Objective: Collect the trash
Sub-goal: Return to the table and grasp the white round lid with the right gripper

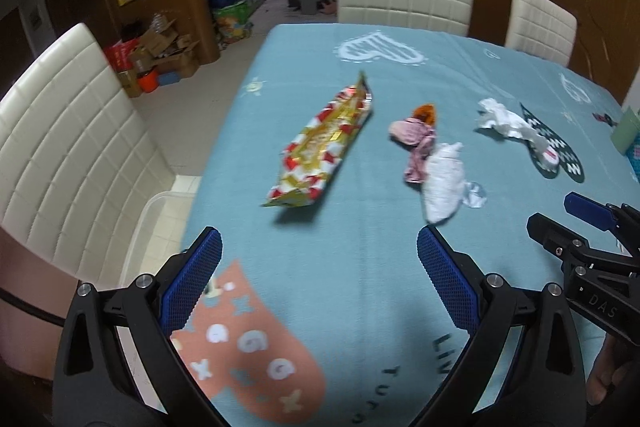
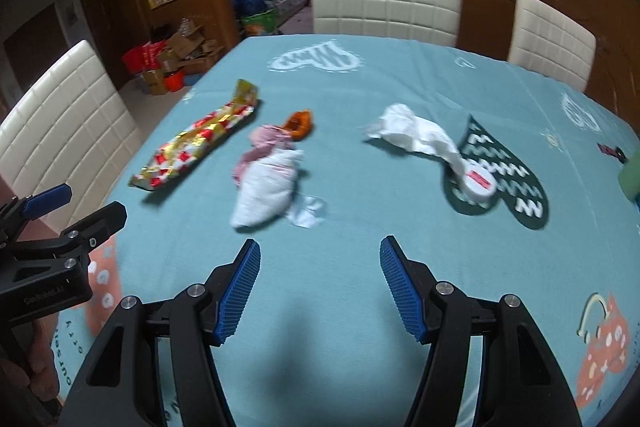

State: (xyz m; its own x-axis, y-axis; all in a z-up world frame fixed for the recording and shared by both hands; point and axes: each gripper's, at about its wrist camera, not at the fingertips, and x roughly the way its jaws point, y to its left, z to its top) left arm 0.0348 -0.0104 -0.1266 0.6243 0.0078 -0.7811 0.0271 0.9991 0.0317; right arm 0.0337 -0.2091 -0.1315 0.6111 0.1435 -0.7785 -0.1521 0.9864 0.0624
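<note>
Two hand-held grippers over a dining table (image 2: 400, 75) covered with a teal printed cloth, at an early stage of trash collection. Landmark for all positions: the dark green heart (image 2: 516, 183) printed on the cloth.

Grippers. The left gripper (image 1: 318, 279) had its blue-padded jaws spread wide with nothing between them. The right gripper (image 2: 320, 287) stood about half open and was likewise empty. Both hung over the near part of the table, short of every piece of litter.

Progress. No item appeared to have been picked up; all visible trash lay loose on the cloth, so the whole collection seemed still to be done. No bin or bag could be identified with certainty; a pale container edge (image 1: 160, 203) beside the table, well left of the heart, could not be made out.

Count of litter, moving leftward from the heart:
- one small round white lid with a red label (image 2: 478, 183), lying on the heart itself;
- one crumpled white tissue (image 2: 412, 133), touching the lid and trailing off the heart's left edge;
- one white bundle of paper or cloth (image 2: 266, 189), well left of the heart;
- one scrap of clear film (image 2: 308, 213), just beside that bundle;
- one pink crumpled wrapper (image 2: 266, 139), touching the bundle's far end;
- one orange piece (image 2: 300, 123), touching the pink wrapper;
- one long red, gold and white snack packet (image 2: 196, 143), farthest left.

Total: seven pieces. Three cream padded chairs stood around the table.
</note>
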